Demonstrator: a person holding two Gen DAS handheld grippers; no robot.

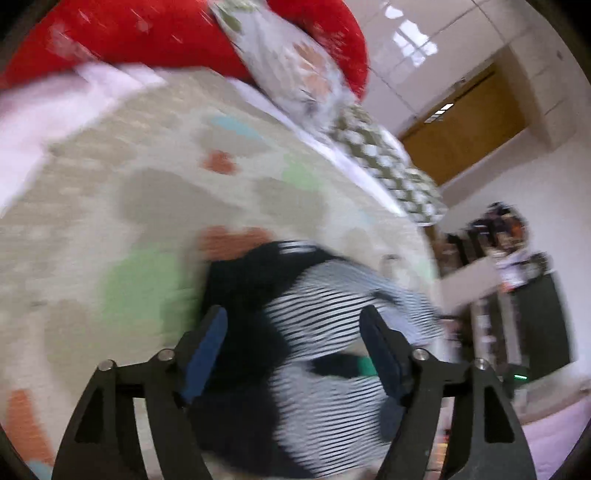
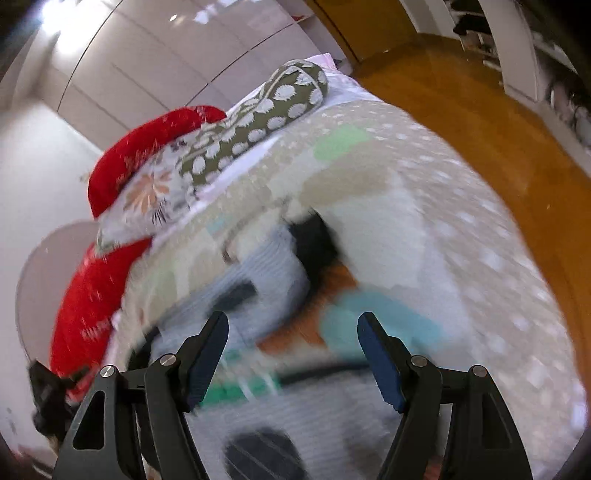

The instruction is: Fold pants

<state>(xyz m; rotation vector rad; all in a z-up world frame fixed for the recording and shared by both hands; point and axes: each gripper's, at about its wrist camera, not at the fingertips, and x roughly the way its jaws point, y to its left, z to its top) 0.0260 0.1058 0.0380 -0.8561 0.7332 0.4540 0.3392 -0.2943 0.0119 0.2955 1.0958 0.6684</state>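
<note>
The pants are black-and-white striped with black patches and lie crumpled on a patterned bedspread. In the left wrist view my left gripper is open and empty just above them, its fingers either side of the heap. In the right wrist view my right gripper is open and empty over the same striped pants, which are heavily blurred. Both views are motion-blurred.
Red cushions, a floral pillow and an olive spotted bolster lie at the head of the bed. A wooden floor runs along the bed's right side. Dark shelving stands beyond the bed.
</note>
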